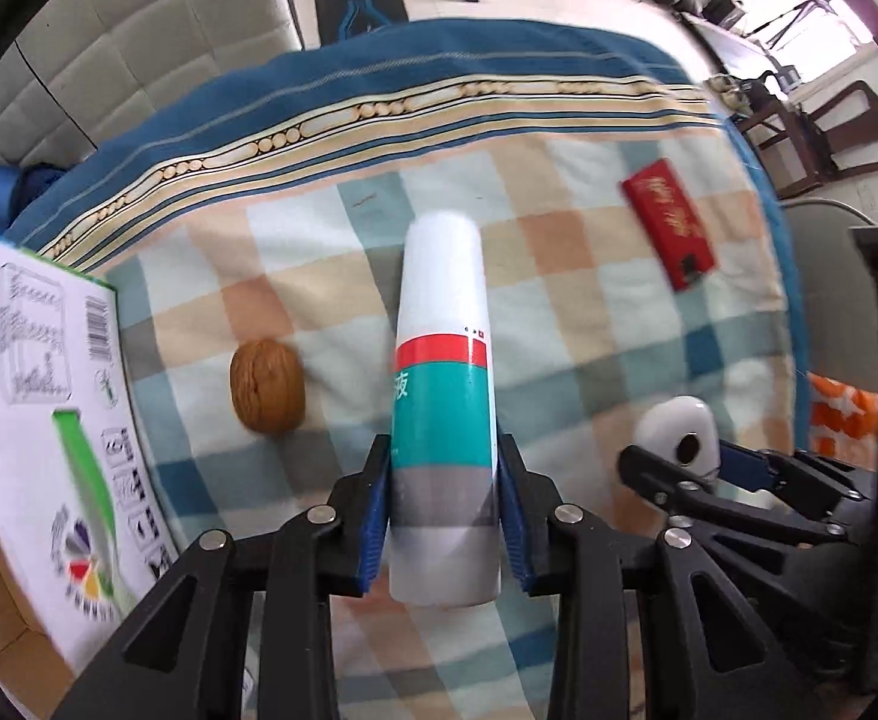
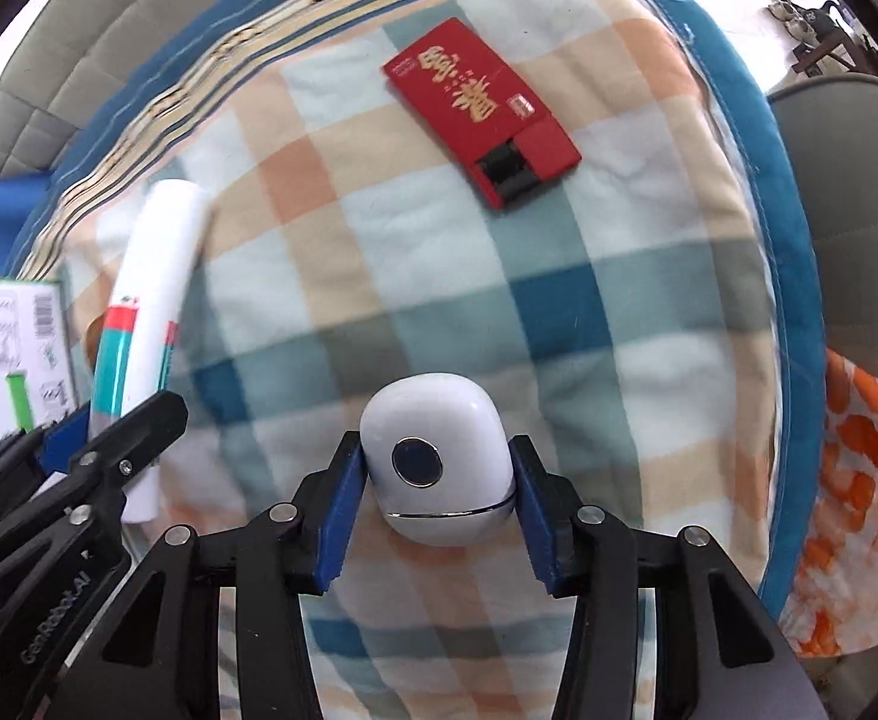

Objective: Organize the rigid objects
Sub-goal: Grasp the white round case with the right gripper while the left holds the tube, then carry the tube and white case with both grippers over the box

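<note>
- The checked blanket (image 2: 439,276) covers whatever carries the things (a bed or a surface, can't tell), and everything left sits on it.
- A white printed box (image 1: 36,396) with a cardboard inside hangs over the blanket's left edge; I reckon that's where the stuff goes.
- Left tongs (image 1: 443,516) are clamped on the white and teal bottle (image 1: 442,372), pads pressed on both sides near its lower end, pointing straight down. It looks lifted, though I can't be sure.
- The red flat packet (image 2: 481,114) lies untouched near the far right corner.
- Right tongs (image 2: 435,516) are around the white rounded case (image 2: 435,456), pads touching both sides, so gripped, near the right edge.
- The walnut (image 1: 267,387) sits alone between box and bottle.
- So the step is double pickup, both grabs look done. Next move, I'd guess: carry both over the box and release, without clipping its rim.
</note>
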### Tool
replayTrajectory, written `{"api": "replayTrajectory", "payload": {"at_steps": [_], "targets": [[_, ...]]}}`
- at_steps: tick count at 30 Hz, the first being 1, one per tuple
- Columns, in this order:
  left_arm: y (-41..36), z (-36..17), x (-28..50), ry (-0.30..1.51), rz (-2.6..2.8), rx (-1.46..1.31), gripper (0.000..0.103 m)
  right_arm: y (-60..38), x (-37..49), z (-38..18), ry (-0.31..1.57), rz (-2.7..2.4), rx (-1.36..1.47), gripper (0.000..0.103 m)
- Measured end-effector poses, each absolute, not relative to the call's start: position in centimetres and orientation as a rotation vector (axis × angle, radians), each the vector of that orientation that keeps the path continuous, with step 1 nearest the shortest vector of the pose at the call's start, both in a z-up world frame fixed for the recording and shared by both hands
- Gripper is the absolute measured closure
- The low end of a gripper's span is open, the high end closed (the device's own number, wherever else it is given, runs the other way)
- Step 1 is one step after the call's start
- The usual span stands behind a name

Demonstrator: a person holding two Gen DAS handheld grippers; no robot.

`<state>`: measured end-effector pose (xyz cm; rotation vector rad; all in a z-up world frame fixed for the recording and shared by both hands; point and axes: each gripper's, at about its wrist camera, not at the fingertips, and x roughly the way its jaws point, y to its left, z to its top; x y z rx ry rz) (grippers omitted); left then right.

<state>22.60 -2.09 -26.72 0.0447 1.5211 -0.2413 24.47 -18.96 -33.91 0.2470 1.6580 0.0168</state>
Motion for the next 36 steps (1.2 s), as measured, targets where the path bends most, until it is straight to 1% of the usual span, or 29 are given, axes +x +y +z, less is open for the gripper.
{"api": "replayTrajectory", "payload": {"at_steps": [4, 6, 9, 10, 11, 13, 15, 16, 17, 22, 26, 31, 36], "targets": [[-2.5, -26.3, 20.6, 1.532, -0.267, 0.055, 0.073, -18.4, 22.3, -33.5, 1.682, 0.047, 0.234, 0.053], [-3.0, -27.0, 19.6, 1.561, -0.270, 0.034, 0.073, -17.9, 21.7, -33.8, 1.691, 0.042, 0.221, 0.053], [-2.5, -29.4, 20.9, 1.629, -0.269, 0.002, 0.072, -17.5, 21.1, -34.6, 1.707, 0.034, 0.216, 0.053], [-2.4, -29.9, 21.3, 1.633, -0.260, -0.005, 0.067, -17.4, 21.1, -34.9, 1.711, 0.026, 0.213, 0.053], [-2.5, -30.5, 21.7, 1.632, -0.248, -0.009, 0.059, -17.4, 21.1, -35.2, 1.713, 0.018, 0.223, 0.053], [-2.6, -31.4, 22.3, 1.638, -0.222, 0.002, 0.055, -17.8, 21.0, -35.5, 1.718, 0.009, 0.231, 0.053], [-3.2, -31.5, 22.9, 1.618, -0.225, 0.020, 0.055, -18.5, 21.5, -35.9, 1.719, 0.000, 0.242, 0.053], [-3.6, -31.4, 23.1, 1.605, -0.221, 0.040, 0.062, -18.6, 21.5, -36.1, 1.721, -0.005, 0.244, 0.053], [-4.4, -31.3, 23.4, 1.599, -0.219, 0.050, 0.073, -19.2, 21.5, -36.1, 1.722, -0.007, 0.249, 0.053], [-4.7, -28.6, 22.2, 1.516, -0.226, 0.103, 0.074, -19.8, 21.6, -35.4, 1.711, 0.002, 0.228, 0.053], [-5.4, -25.2, 20.9, 1.455, -0.252, 0.041, 0.074, -20.1, 21.6, -33.6, 1.692, 0.029, 0.247, 0.053], [-3.6, -20.9, 19.2, 1.400, -0.275, -0.024, 0.074, -19.0, 21.0, -29.6, 1.627, 0.082, 0.270, 0.054], [0.5, -16.9, 17.5, 1.332, -0.283, -0.075, 0.073, -16.6, 20.6, -24.9, 1.561, 0.160, 0.285, 0.054]]}}
